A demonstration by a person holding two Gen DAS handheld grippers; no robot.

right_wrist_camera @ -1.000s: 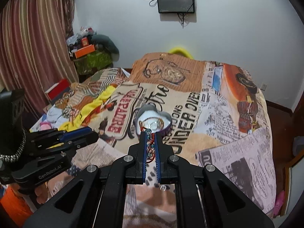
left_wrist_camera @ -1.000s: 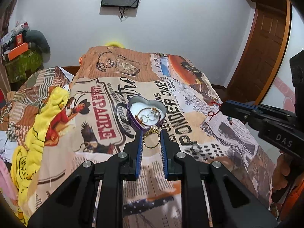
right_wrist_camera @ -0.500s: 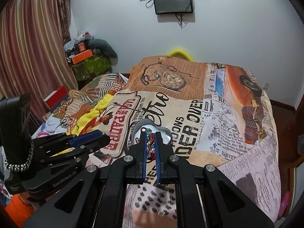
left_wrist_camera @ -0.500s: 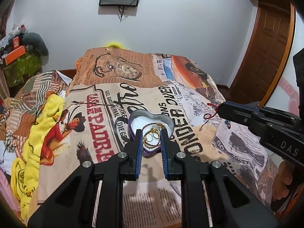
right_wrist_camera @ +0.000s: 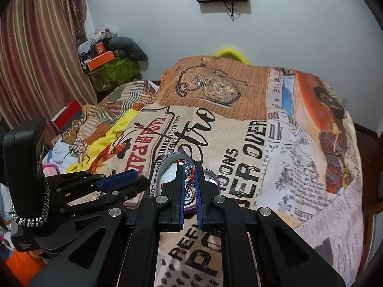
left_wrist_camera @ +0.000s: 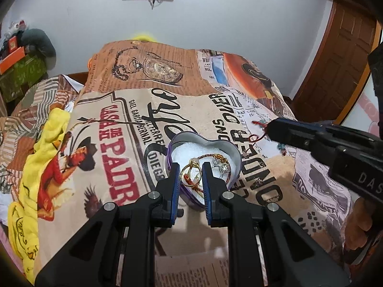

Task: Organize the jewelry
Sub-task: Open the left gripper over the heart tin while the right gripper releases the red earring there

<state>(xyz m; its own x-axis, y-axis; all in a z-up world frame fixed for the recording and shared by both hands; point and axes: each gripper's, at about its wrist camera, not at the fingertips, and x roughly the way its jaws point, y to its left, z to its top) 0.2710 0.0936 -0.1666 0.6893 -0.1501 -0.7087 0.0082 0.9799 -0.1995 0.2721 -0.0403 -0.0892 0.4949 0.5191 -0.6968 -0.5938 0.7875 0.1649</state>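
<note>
While both hand-held grippers hang over the bed (left_wrist_camera: 100, 174), the step in hand looks like the drop-off into the heart-shaped tin (left_wrist_camera: 235, 154) that sits on the printed bedspread. The left hand-held gripper (left_wrist_camera: 191, 171) has its jaws drawn narrow on a gold ring (left_wrist_camera: 190, 175), which hangs between the pads right above the tin's white lining, where a chain (left_wrist_camera: 216, 160) and small charms already lie. The right hand-held gripper (right_wrist_camera: 189, 181) is clamped fully on a red-and-blue beaded bracelet (right_wrist_camera: 189, 178); in its own view the tips sit over the tin's rim (right_wrist_camera: 167, 161), while the left view shows it off to the tin's side, red thread trailing from the tip. By my reading, the next move calls for the left jaws to part so the ring falls inside, then the right hand-held gripper to come fully over the tin before letting go, as the loose thread could drape over the rim.
</note>
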